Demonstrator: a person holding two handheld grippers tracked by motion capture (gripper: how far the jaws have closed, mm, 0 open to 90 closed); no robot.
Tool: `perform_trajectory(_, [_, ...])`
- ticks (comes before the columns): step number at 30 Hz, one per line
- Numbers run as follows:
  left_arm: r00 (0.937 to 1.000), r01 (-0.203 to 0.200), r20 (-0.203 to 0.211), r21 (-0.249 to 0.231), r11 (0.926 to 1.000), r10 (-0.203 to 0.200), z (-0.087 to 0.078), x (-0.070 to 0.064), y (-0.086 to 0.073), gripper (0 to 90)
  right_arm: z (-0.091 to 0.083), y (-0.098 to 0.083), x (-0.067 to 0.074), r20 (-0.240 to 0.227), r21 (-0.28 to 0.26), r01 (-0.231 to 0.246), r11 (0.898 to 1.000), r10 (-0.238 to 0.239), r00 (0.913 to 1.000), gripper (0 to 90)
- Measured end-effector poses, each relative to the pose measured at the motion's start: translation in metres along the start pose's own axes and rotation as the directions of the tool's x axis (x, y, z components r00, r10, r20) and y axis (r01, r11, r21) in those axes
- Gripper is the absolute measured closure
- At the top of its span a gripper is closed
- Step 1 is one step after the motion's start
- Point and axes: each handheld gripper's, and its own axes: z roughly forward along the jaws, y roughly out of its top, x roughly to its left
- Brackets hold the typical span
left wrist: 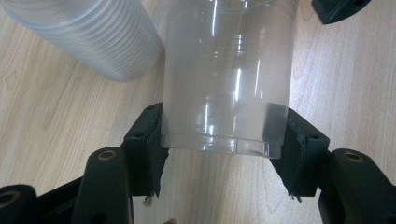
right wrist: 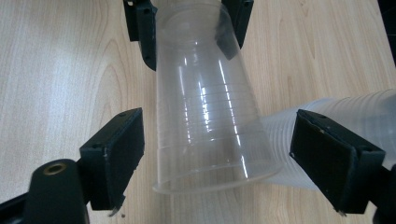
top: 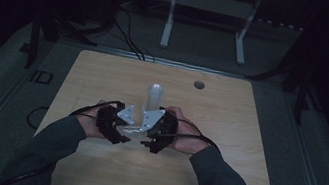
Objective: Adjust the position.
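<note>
The left gripper point(left wrist: 223, 154) has its jaws pressed on the base end of a single clear plastic cup point(left wrist: 229, 79), one pad on each side of the narrow bottom, so the cup is carried off the pale wooden tabletop point(left wrist: 56, 121) and lies roughly level, its mouth pointing away from those jaws. Holding it by the stiff bottom rim likely keeps the thin wall from buckling.

In the right gripper view, the right gripper point(right wrist: 224, 158) has its jaws spread wide on either side of the same clear plastic cup point(right wrist: 210, 112) near its open rim, with a visible gap at each pad, so it grips nothing. The mouth of the cup sits between these jaws, while the far end runs up to the left gripper's jaws point(right wrist: 187, 28) at the top of the picture.

Just beyond the right-hand pad lies a nested stack of clear plastic cups point(right wrist: 327, 116), and in the high view this stack point(top: 154, 97) stands upright on the tabletop just behind the two grippers. The single cup seems to have been pulled free of the stack, the left holding it and the right letting go.
</note>
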Motion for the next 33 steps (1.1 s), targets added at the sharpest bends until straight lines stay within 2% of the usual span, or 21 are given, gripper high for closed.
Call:
perform_trajectory(10, [0.9992,0.038,-0.012,-0.033,0.9987,-0.038,0.001,0.003,-0.008,41.3,-0.009,-0.001,-0.002,0.022,-0.037,-0.022,0.999,0.023,0.9995,18.0])
perform_trajectory(15, [0.9975,0.071,0.0,-0.077,0.9945,-0.071,0.0,0.005,-0.013,41.3,-0.011,-0.002,-0.002,0.039,-0.05,-0.032,0.998,0.034,0.9987,18.1])
perform_trajectory(16, [0.996,0.089,0.0,-0.105,0.9904,-0.09,-0.001,0.006,-0.016,41.3,-0.012,-0.005,-0.003,0.044,-0.063,-0.046,0.997,0.048,0.9979,18.1])
perform_trajectory(17, [0.9957,0.093,0.001,-0.114,0.9891,-0.093,-0.001,0.006,-0.017,41.3,-0.013,-0.005,-0.003,0.044,-0.065,-0.049,0.997,0.052,0.9976,18.2])
perform_trajectory(21, [0.9947,0.102,-0.001,-0.126,0.9868,-0.103,-0.001,0.006,-0.019,41.3,-0.014,-0.006,-0.003,0.049,-0.067,-0.052,0.996,0.055,0.9973,18.3])
perform_trajectory(23, [0.9918,0.126,-0.001,-0.162,0.9787,-0.128,-0.001,0.006,-0.023,41.3,-0.016,-0.008,-0.004,0.052,-0.083,-0.062,0.995,0.066,0.9964,20.9])
perform_trajectory(27, [0.9906,0.135,0.0,-0.177,0.9749,-0.137,-0.001,0.006,-0.025,41.2,-0.017,-0.009,-0.004,0.048,-0.097,-0.072,0.993,0.077,0.9958,21.8])
perform_trajectory(29, [0.987,0.158,0.005,-0.209,0.9651,-0.161,0.0,0.006,-0.029,41.2,-0.017,-0.012,-0.004,0.051,-0.1,-0.084,0.991,0.089,0.9947,22.7])
perform_trajectory(32, [0.9855,0.167,0.007,-0.221,0.9608,-0.17,0.0,0.006,-0.031,41.3,-0.018,-0.013,-0.005,0.054,-0.109,-0.09,0.99,0.096,0.9939,22.9])
perform_trajectory(33, [0.983,0.18,0.011,-0.244,0.9529,-0.183,0.0,0.006,-0.033,41.2,-0.019,-0.015,-0.005,0.051,-0.117,-0.101,0.988,0.107,0.9929,23.9])
